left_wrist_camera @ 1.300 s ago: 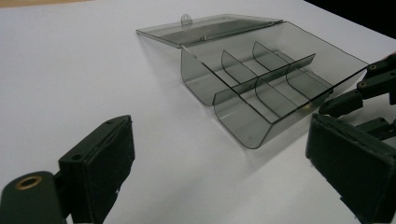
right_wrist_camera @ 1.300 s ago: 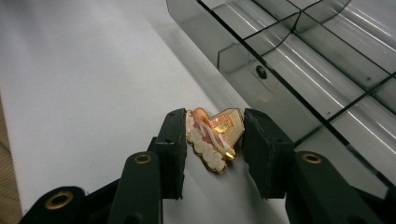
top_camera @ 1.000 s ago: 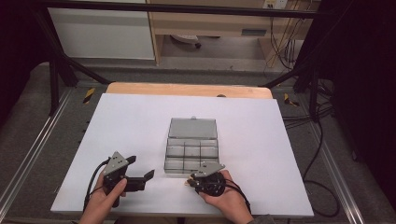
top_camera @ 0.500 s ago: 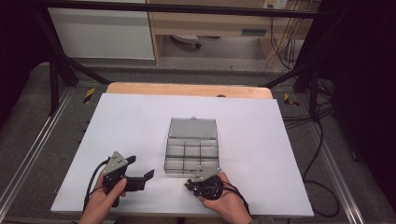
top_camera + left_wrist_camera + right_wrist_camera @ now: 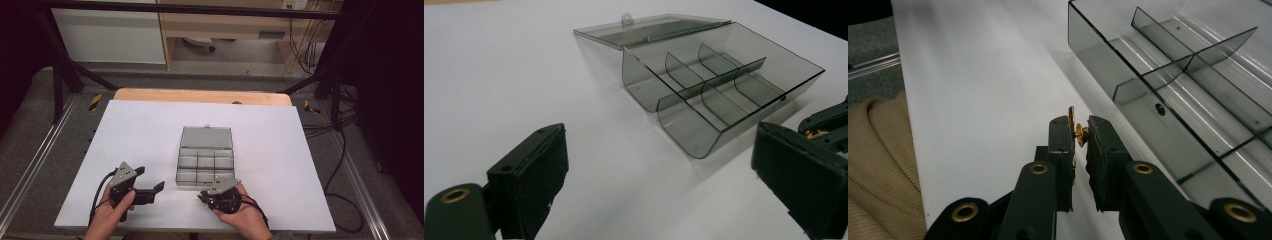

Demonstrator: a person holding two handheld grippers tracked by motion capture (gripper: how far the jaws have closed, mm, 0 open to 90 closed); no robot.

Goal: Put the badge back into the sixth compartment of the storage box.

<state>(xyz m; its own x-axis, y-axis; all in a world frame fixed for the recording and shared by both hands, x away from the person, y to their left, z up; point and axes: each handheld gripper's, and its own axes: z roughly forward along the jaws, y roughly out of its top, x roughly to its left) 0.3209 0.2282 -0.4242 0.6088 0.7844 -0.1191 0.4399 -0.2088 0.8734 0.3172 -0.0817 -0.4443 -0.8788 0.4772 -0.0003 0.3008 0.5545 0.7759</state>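
Observation:
A clear grey compartment box [image 5: 206, 162] lies open on the white table [image 5: 280, 150], its lid [image 5: 206, 136] folded back flat on the far side. My right gripper [image 5: 201, 196] sits just before the box's near wall [image 5: 1128, 75]. Its jaws have just been closing and now pinch a small gold metal piece [image 5: 1078, 133] between the pads. My left gripper [image 5: 151, 178] rests to the left of the box [image 5: 724, 85], its jaws [image 5: 659, 165] wide apart with nothing between them. The right gripper [image 5: 824, 125] with its gold piece also shows at the edge of the left gripper view.
The box's compartments [image 5: 1208, 85] look bare. A tan sleeve [image 5: 878, 165] lies at the table's near edge. A wooden strip [image 5: 200, 96] runs along the far edge, and cables [image 5: 345, 150] hang off the right side.
The right gripper has shifted very slightly at the box's near edge. The left gripper and the box have kept still.

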